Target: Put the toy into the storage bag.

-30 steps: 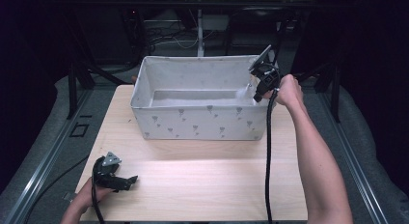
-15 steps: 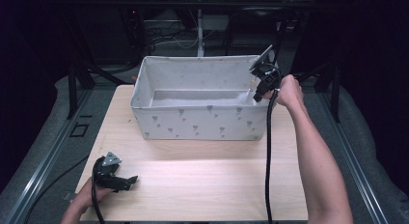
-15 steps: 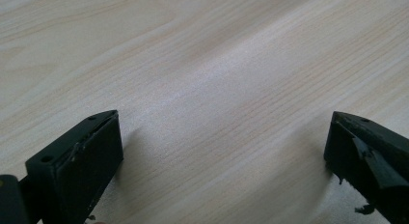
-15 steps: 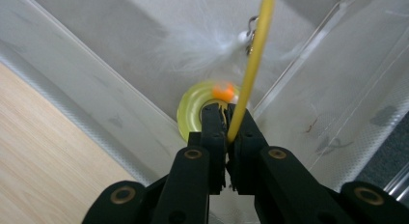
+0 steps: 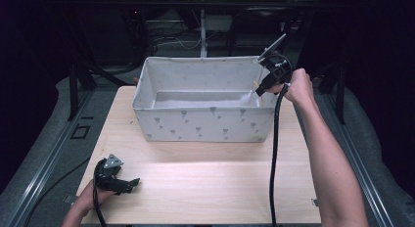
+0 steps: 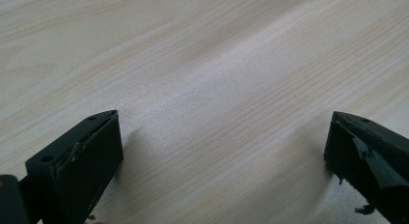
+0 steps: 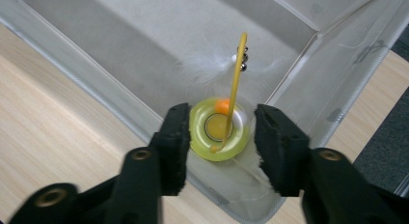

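My right gripper (image 7: pixel 219 137) has just been opening its jaws; they now stand partly apart, and nothing is pressed between them. The toy (image 7: pixel 220 130), a yellow-green ring with a thin yellow stick and white feathers, lies below them in the bin (image 7: pixel 96 60), at a corner near the lower middle of the right gripper view. I judge it is released, so the drop is done. The stick's long axis points to the top of the frame, leaning slightly right; whether it stands upright I cannot tell. My left gripper (image 5: pixel 117 180) rests at the lower left of the high view, jaws wide on the bare table (image 6: pixel 202 64).
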{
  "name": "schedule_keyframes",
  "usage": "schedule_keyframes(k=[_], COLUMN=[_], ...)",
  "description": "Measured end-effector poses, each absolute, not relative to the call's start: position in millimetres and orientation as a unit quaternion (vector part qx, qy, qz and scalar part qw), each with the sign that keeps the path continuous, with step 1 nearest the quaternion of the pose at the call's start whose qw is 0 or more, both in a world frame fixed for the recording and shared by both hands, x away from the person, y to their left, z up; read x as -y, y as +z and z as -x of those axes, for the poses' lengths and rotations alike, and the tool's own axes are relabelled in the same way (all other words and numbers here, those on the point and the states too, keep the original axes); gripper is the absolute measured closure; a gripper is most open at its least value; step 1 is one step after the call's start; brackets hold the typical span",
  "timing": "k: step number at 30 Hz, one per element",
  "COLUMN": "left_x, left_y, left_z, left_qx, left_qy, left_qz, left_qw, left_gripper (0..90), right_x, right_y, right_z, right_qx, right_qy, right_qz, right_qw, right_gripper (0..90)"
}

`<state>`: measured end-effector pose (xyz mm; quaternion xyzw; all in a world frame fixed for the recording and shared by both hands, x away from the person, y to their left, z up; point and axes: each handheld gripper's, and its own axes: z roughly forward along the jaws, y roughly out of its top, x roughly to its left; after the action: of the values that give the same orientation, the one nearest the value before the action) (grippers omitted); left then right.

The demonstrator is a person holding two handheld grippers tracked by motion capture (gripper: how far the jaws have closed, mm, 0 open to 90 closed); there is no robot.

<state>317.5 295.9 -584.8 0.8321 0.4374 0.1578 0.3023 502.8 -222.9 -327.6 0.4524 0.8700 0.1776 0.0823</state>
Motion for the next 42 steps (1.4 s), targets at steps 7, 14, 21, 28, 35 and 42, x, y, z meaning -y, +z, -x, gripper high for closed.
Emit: schedule_keyframes(k=[7, 14, 21, 28, 35, 42], left_x=[-296.0, -295.9, -295.8, -295.8, -295.8, -295.6], left_y=[-584.7, -584.7, -584.7, -584.7, -584.7, -585.1], left_z=[-317.5, -317.5, -317.5, -317.4, -317.4, -317.4], left_qx=[-0.437, -0.437, -0.437, -0.437, -0.437, -0.438], left_qy=[0.158, 0.157, 0.157, 0.158, 0.158, 0.159], left_qz=[-0.833, -0.833, -0.833, -0.833, -0.832, -0.832], left_qw=[0.301, 0.302, 0.301, 0.301, 0.301, 0.303], left_gripper=[0.0, 0.0, 0.0, 0.0, 0.0, 0.0], right_x=[218.9, 211.0, 195.7, 176.9, 160.3, 145.7], right_y=[-306.5, -296.2, -288.4, -288.6, -295.7, -310.3], right_z=[-489.6, -476.3, -457.2, -435.6, -417.3, -396.5], right_qx=[-0.872, -0.878, -0.890, -0.903, -0.914, -0.921], right_qy=[0.200, 0.206, 0.210, 0.210, 0.211, 0.219], right_qz=[-0.438, -0.421, -0.392, -0.357, -0.327, -0.302], right_qw=[0.085, 0.093, 0.102, 0.113, 0.114, 0.109], right_gripper=[37.9, 25.0, 14.5, 9.0, 5.8, 4.1])
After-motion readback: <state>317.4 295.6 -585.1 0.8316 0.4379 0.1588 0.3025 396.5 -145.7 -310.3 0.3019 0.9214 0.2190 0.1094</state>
